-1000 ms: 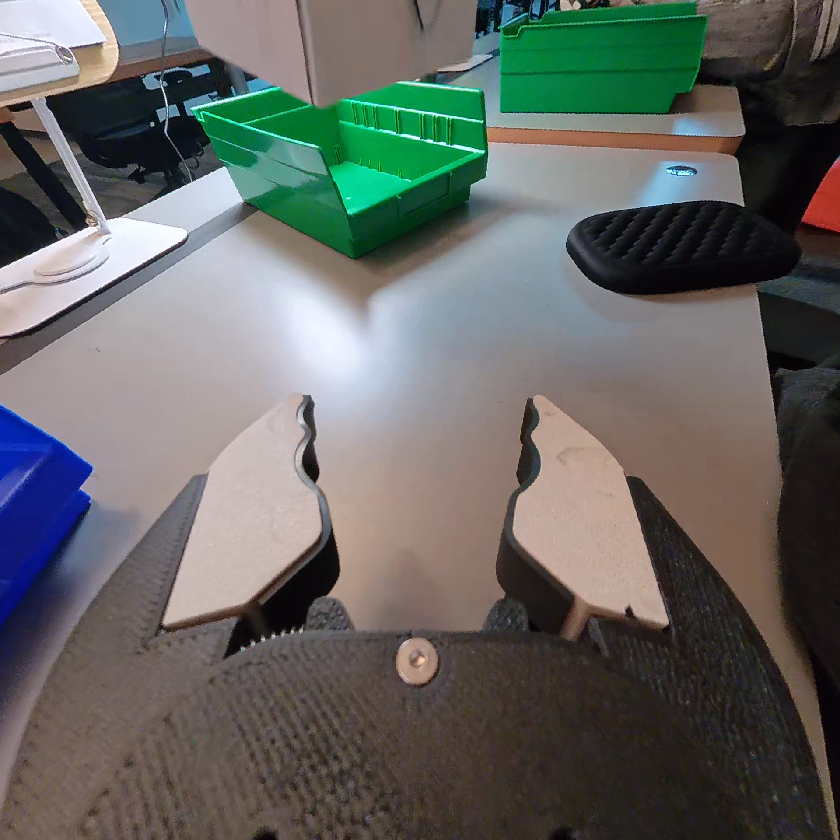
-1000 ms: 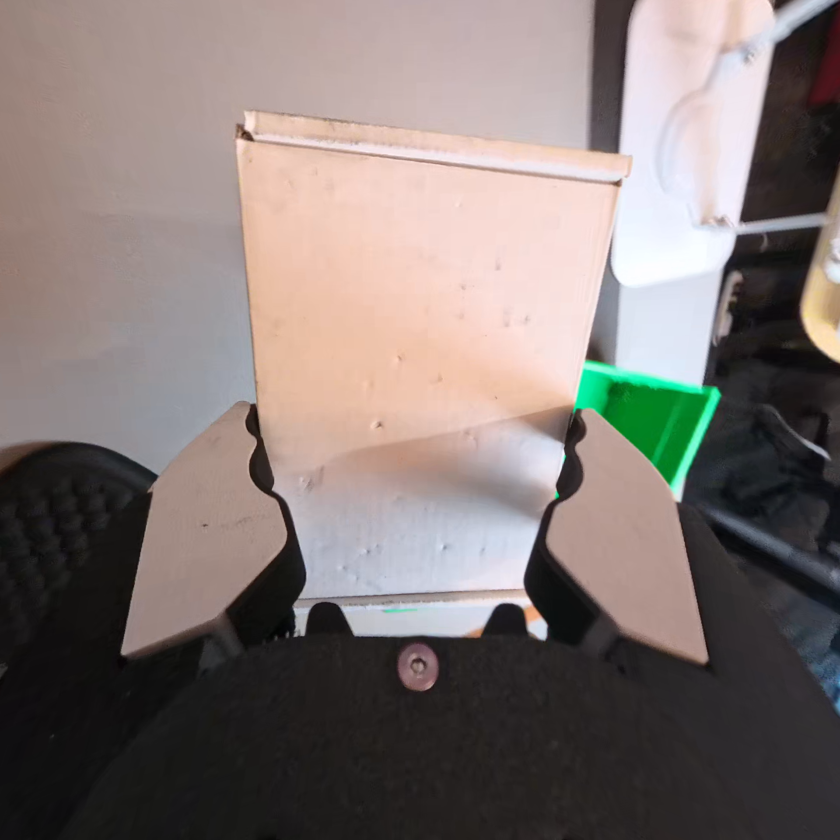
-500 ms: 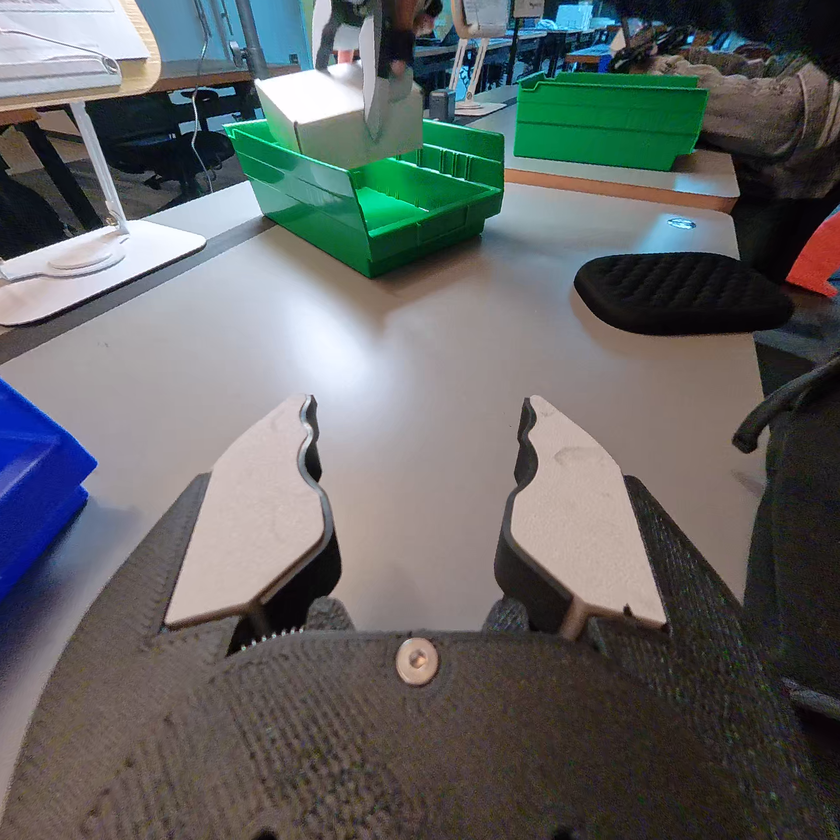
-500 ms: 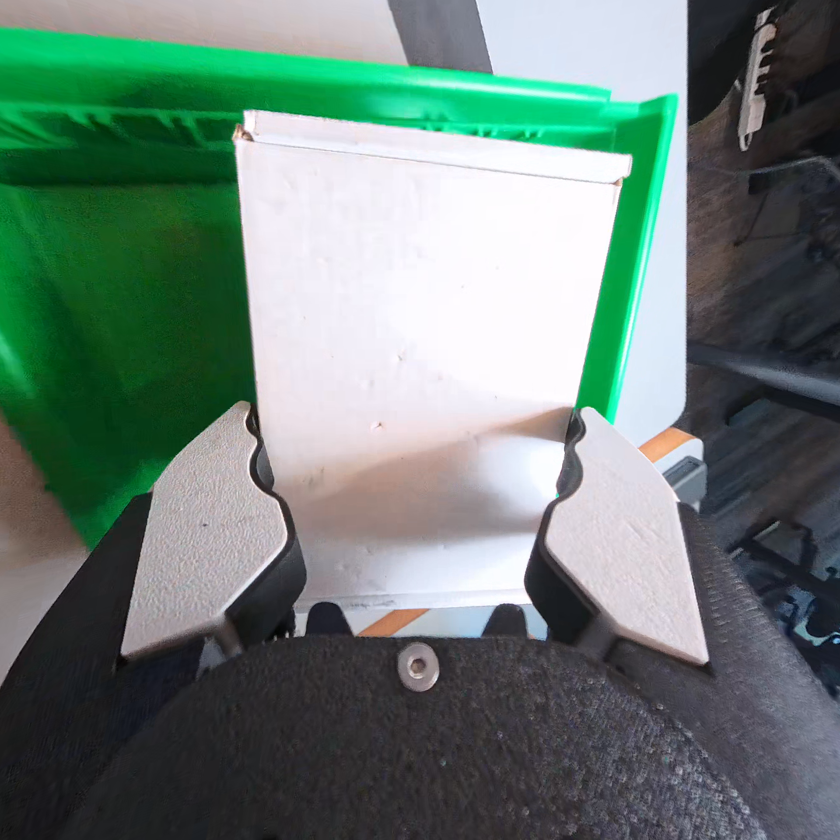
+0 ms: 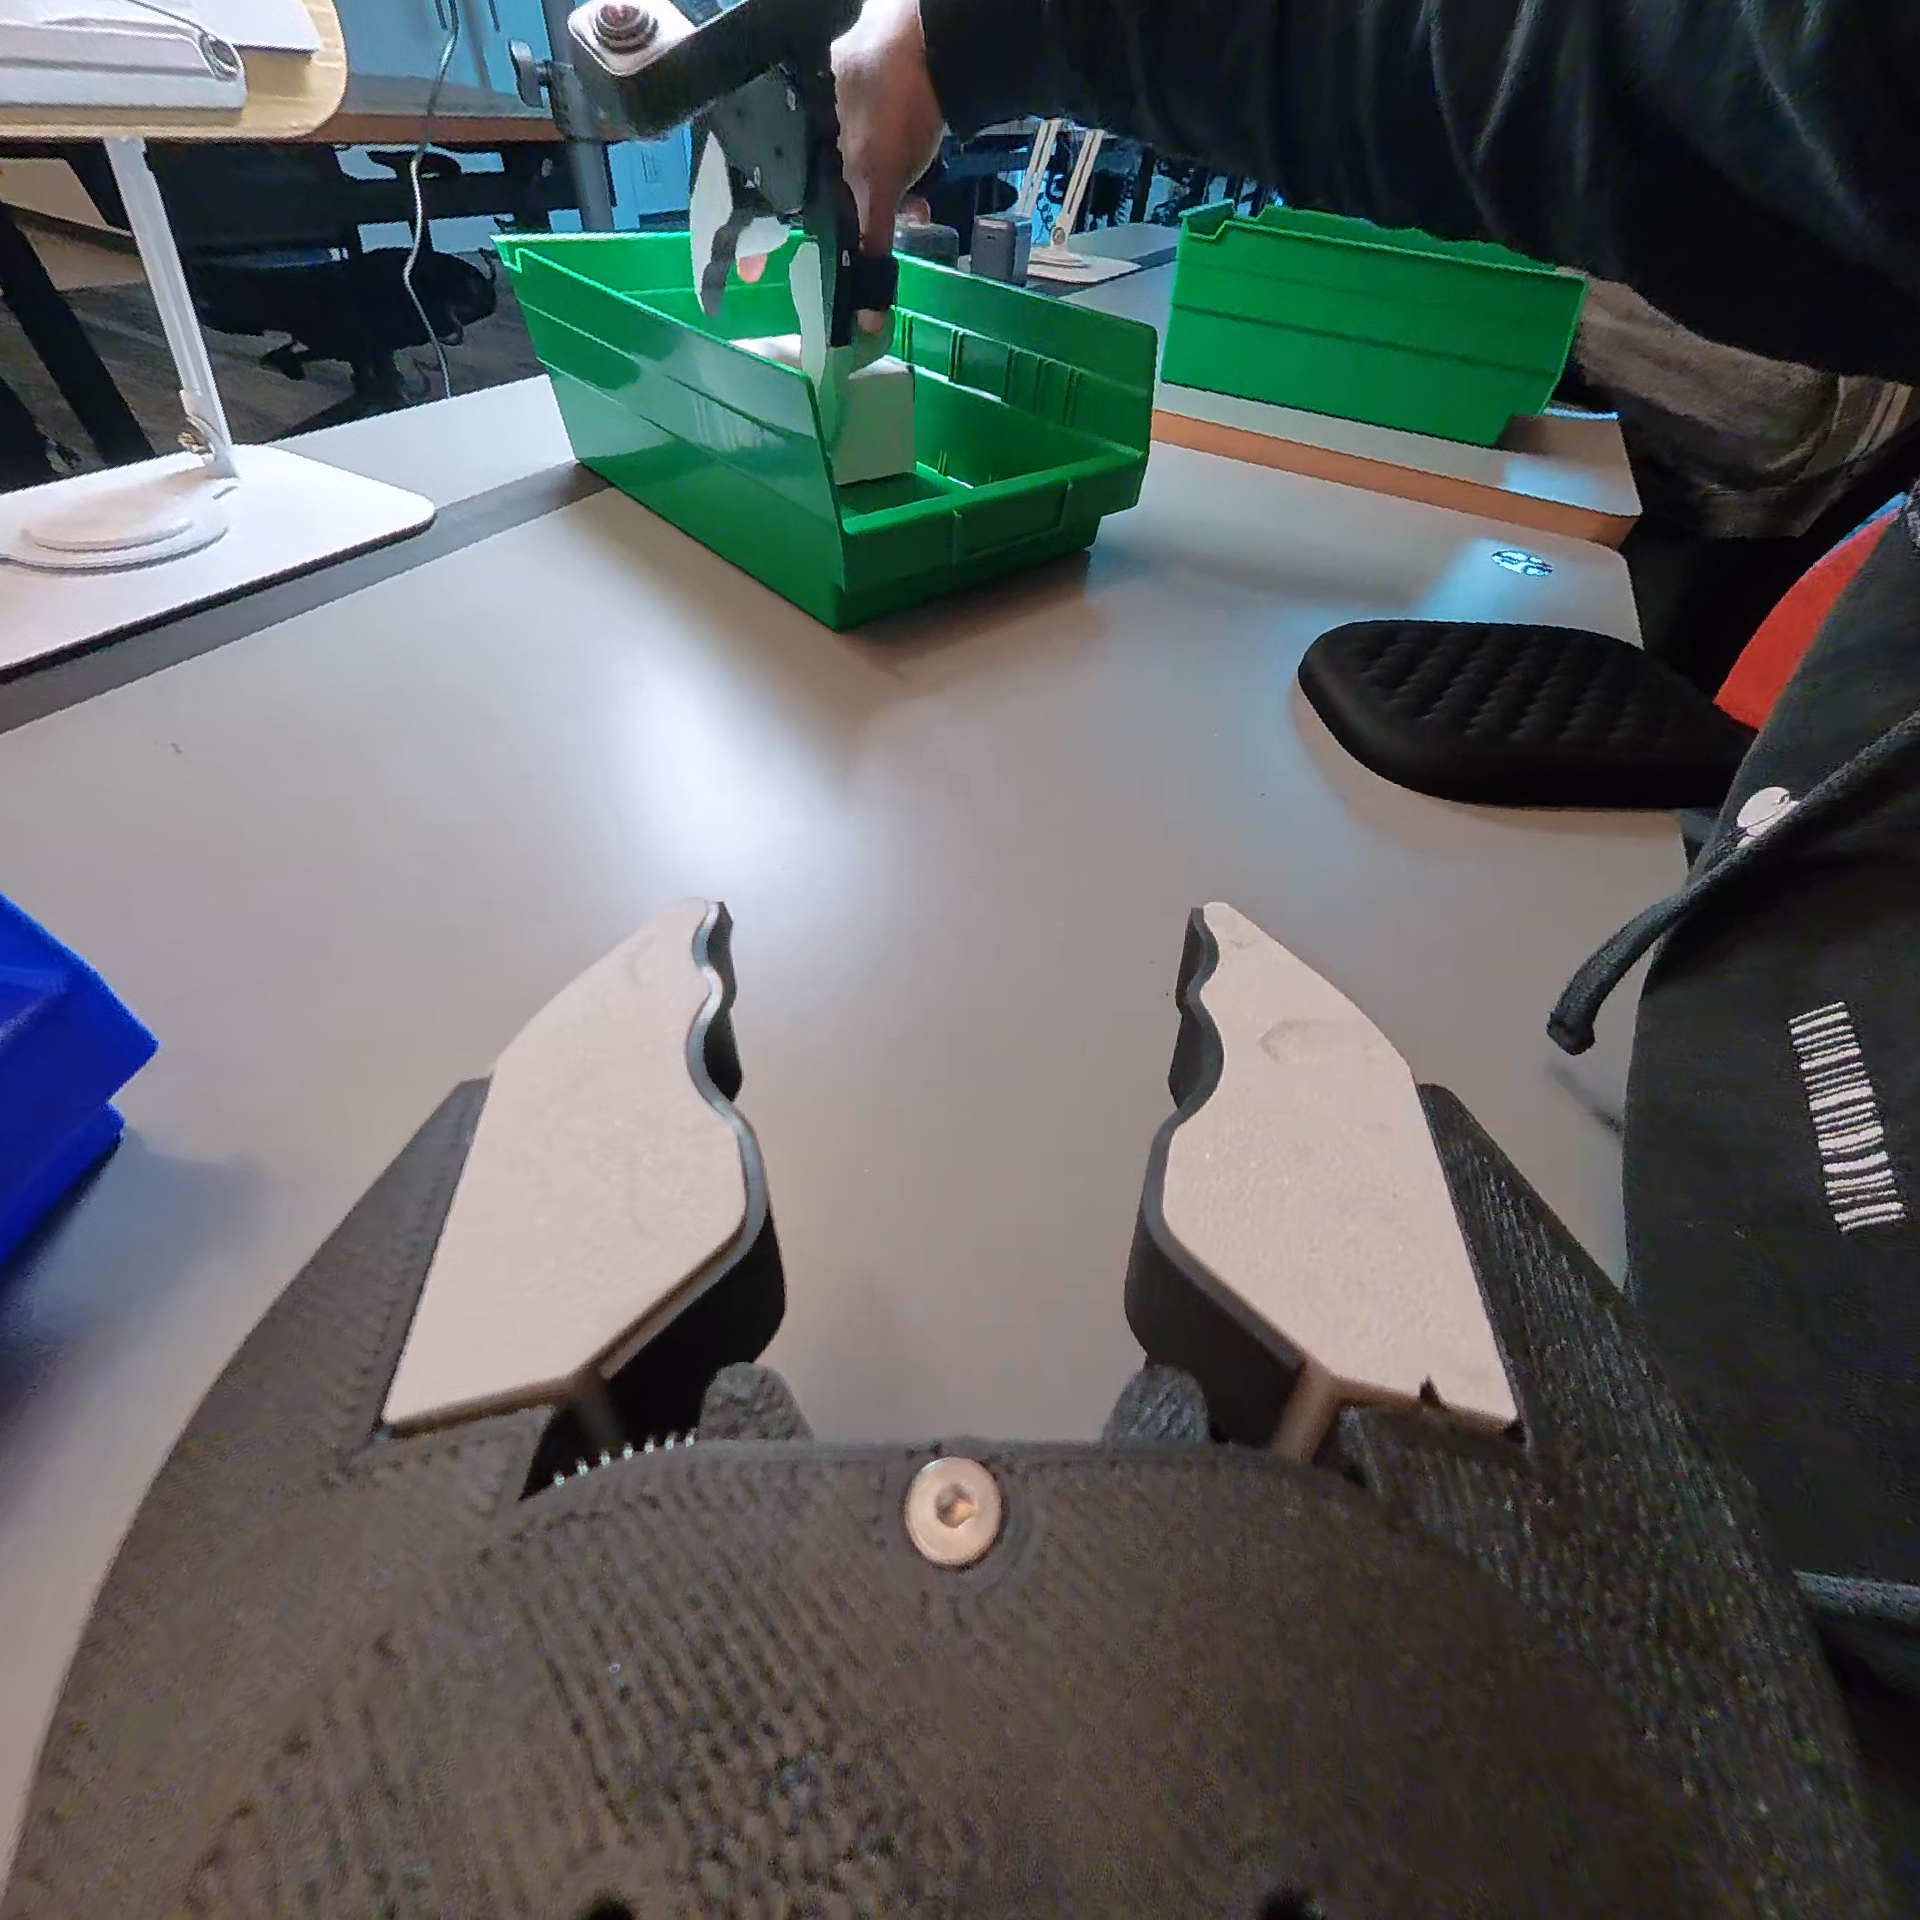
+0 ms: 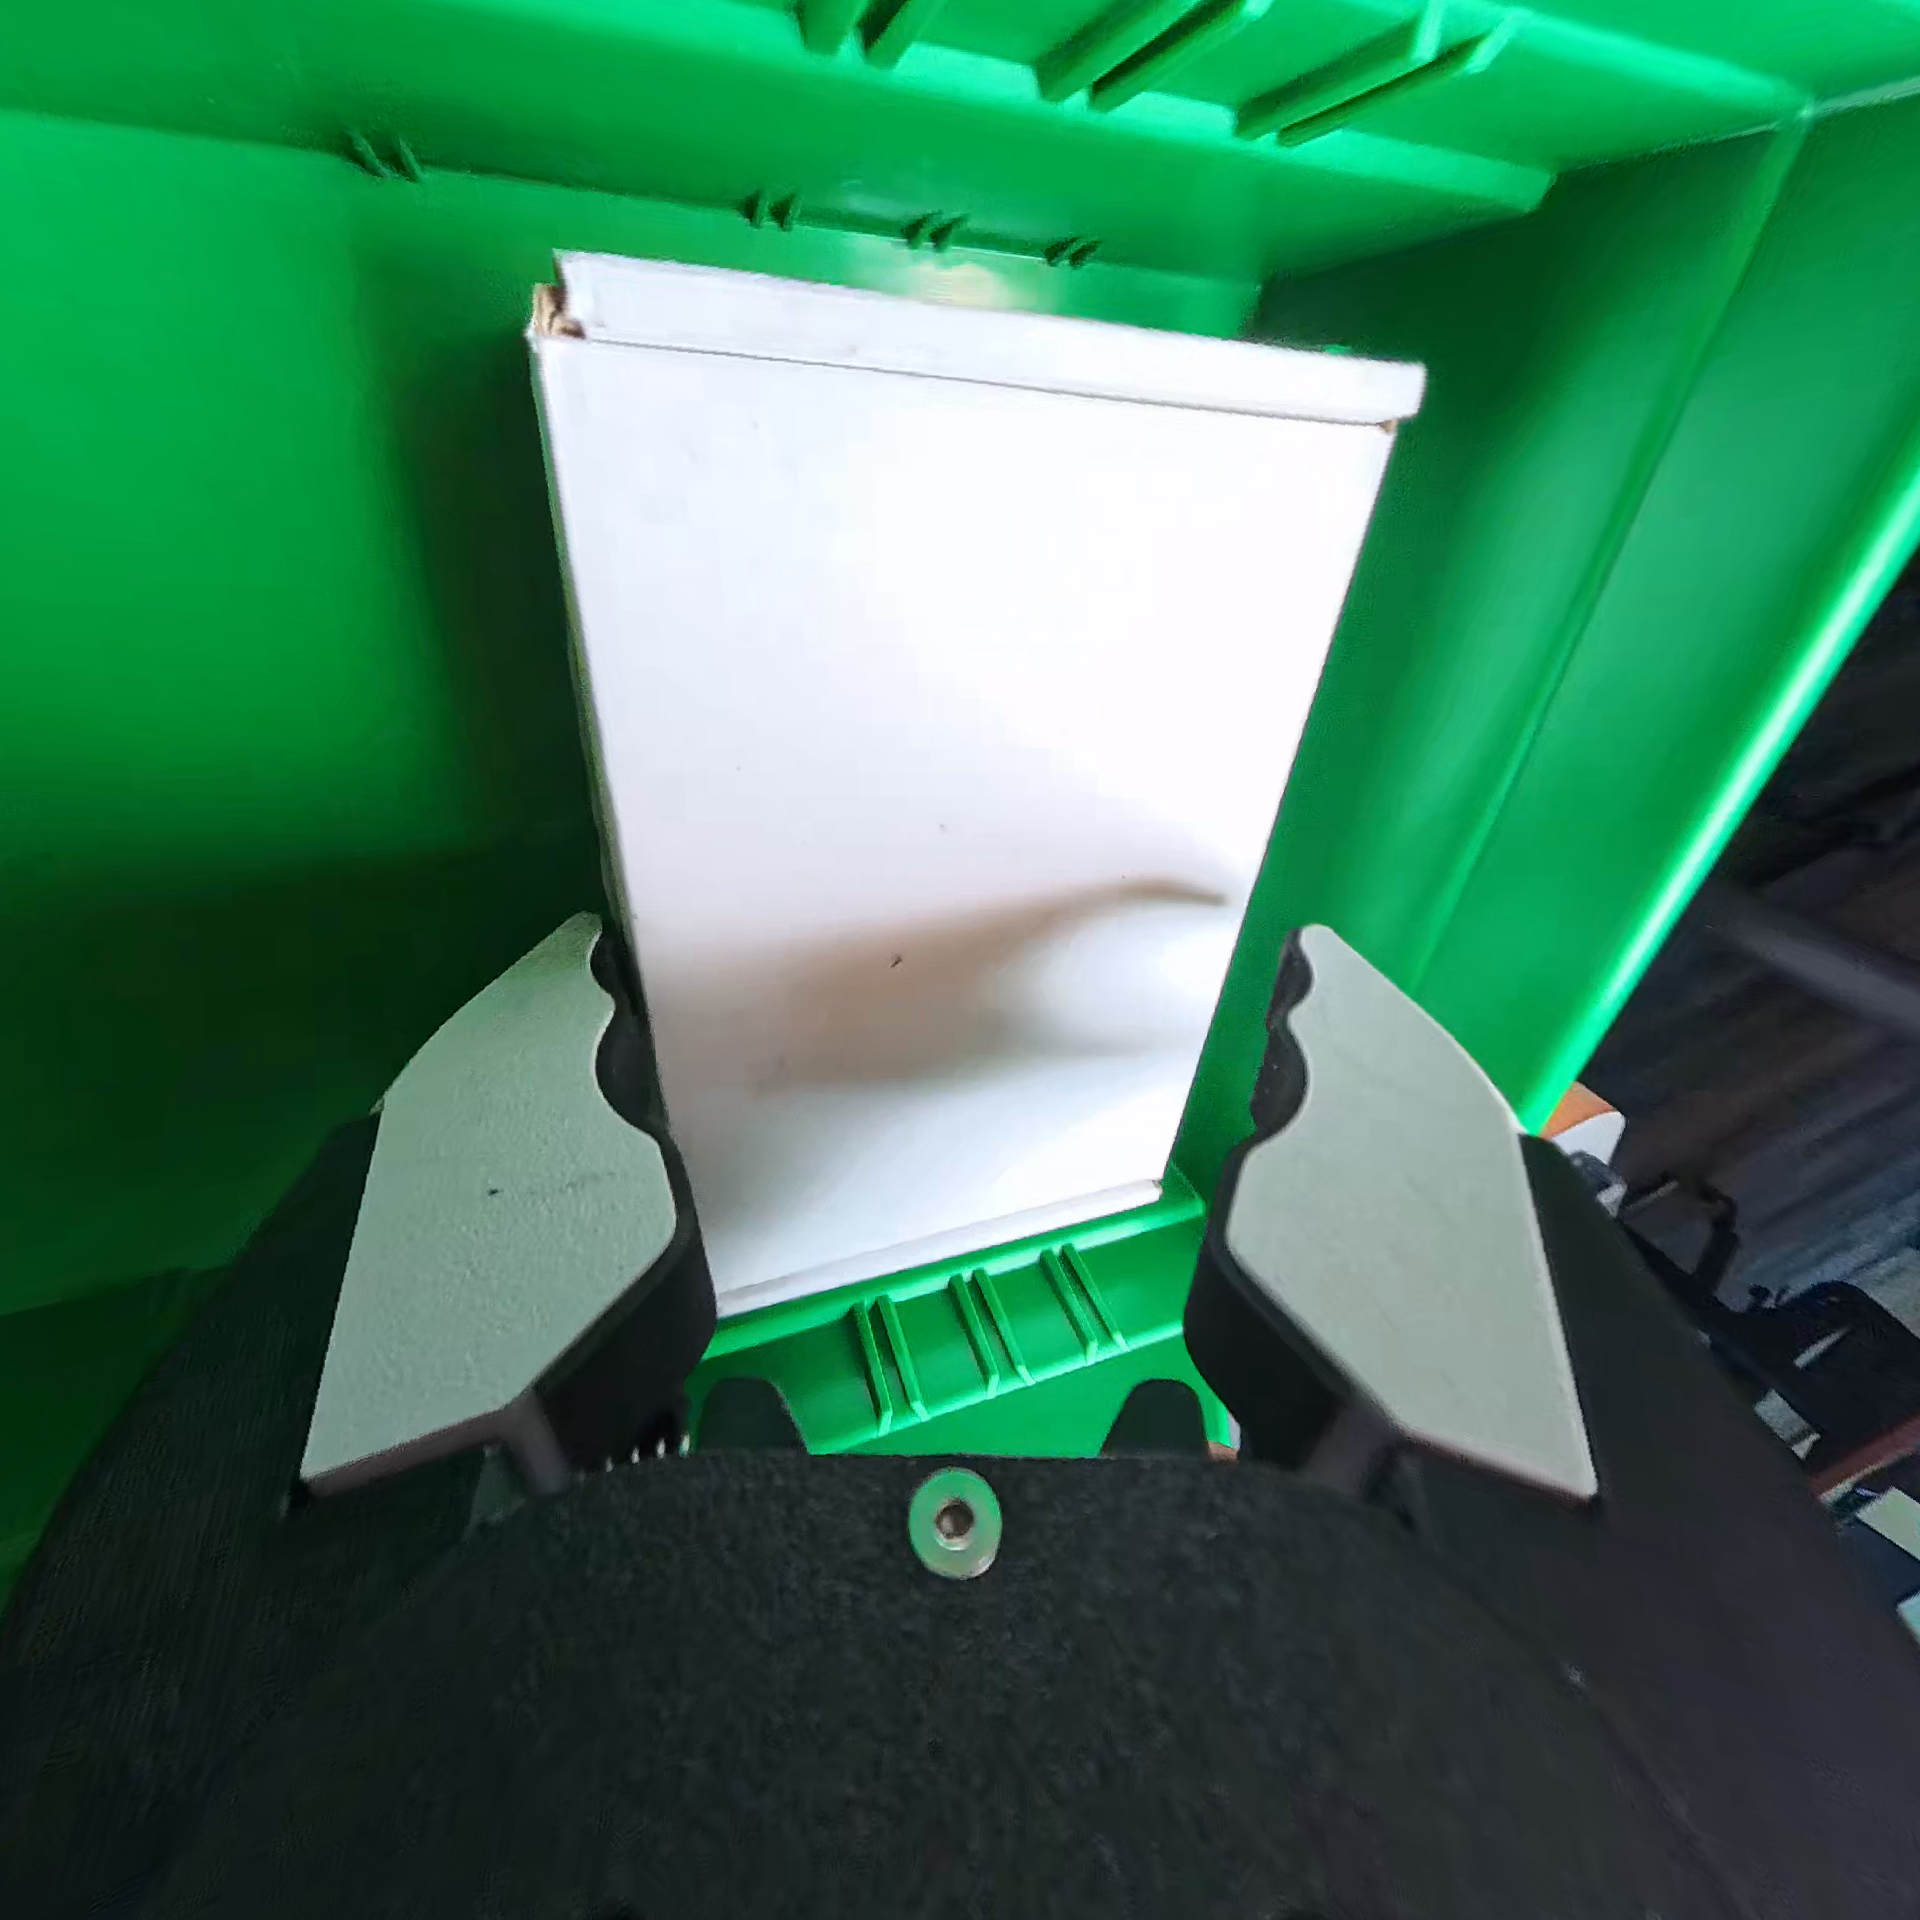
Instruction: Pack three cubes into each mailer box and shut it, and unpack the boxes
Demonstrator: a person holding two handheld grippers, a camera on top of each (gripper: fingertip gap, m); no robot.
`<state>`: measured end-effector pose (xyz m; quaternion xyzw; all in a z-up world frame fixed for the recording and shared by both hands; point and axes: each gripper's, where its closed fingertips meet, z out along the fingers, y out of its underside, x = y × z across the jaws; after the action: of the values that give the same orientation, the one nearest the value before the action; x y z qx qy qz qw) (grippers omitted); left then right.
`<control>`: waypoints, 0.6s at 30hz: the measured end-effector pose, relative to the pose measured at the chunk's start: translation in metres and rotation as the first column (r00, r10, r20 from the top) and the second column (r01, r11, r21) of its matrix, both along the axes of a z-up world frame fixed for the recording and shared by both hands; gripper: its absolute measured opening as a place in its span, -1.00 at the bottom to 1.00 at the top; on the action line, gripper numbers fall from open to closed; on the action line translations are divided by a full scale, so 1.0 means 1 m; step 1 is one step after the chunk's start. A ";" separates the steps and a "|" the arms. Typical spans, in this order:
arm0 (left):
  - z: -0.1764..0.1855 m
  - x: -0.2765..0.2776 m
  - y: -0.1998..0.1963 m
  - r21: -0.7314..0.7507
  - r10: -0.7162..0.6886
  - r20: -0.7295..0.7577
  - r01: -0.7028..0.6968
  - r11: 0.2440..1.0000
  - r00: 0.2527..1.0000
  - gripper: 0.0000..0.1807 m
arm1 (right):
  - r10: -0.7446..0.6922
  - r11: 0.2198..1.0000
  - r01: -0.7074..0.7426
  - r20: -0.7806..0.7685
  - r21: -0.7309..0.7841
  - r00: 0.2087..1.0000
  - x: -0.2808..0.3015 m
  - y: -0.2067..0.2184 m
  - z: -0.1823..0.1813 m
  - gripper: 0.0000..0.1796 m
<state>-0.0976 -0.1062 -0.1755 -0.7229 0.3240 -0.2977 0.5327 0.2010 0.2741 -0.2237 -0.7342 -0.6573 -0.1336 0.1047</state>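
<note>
The right gripper (image 6: 951, 1049) is reaching down into the green bin (image 6: 260, 540), its two fingers standing on either side of a closed white mailer box (image 6: 935, 727). The left finger's pad is lying against the box's edge, while a thin strip of green is showing between the box and the right finger, so whether the grip is holding the box or has just let go cannot be told. The box is sitting inside the bin, close to a ribbed wall (its far end is nearly meeting the wall with the slots). In the left wrist view the same box (image 5: 878, 426) is appearing as a pale block low in the green bin (image 5: 717, 457) at the far middle of the grey table (image 5: 520, 779), with the right gripper (image 5: 774, 286) and the person's hand (image 5: 883, 114) poised above it. The left gripper (image 5: 956, 1023) is hovering over bare tabletop at the near edge, fingers spread wide apart and holding nothing. A black padded rest (image 5: 1507, 717) is lying to the right, a blue bin (image 5: 52, 1070) is peeking in at the near left, a second green bin (image 5: 1361, 322) is standing on the far table, and a white lamp base (image 5: 156, 520) is resting at the far left.
</note>
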 end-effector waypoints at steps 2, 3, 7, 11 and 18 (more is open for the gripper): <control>0.000 0.000 -0.001 0.007 0.000 -0.004 0.000 1.000 1.000 -0.10 | -0.004 0.999 0.003 0.002 0.040 1.000 0.001 0.001 0.006 0.26; 0.001 0.000 -0.001 0.013 0.002 -0.003 -0.002 1.000 1.000 -0.10 | 0.004 0.998 -0.003 -0.017 0.067 1.000 -0.002 -0.001 0.012 0.22; 0.006 -0.003 -0.002 0.036 0.012 0.009 -0.013 0.999 1.000 -0.10 | 0.015 0.985 0.026 -0.232 0.169 0.973 -0.032 -0.025 0.050 0.11; 0.009 -0.003 -0.004 0.049 0.012 0.012 -0.013 0.999 1.000 -0.10 | 0.044 0.975 0.095 -0.594 0.199 0.803 -0.083 -0.090 0.098 0.04; 0.017 -0.012 -0.001 0.083 0.051 0.007 -0.052 0.995 0.999 -0.12 | -0.072 0.996 0.080 -0.908 -0.043 0.412 -0.144 -0.248 0.087 -0.03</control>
<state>-0.1094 -0.1073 -0.1589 -0.7074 0.3161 -0.2717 0.5708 0.0574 0.0256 -0.1370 -0.7185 -0.4619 0.2775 0.4397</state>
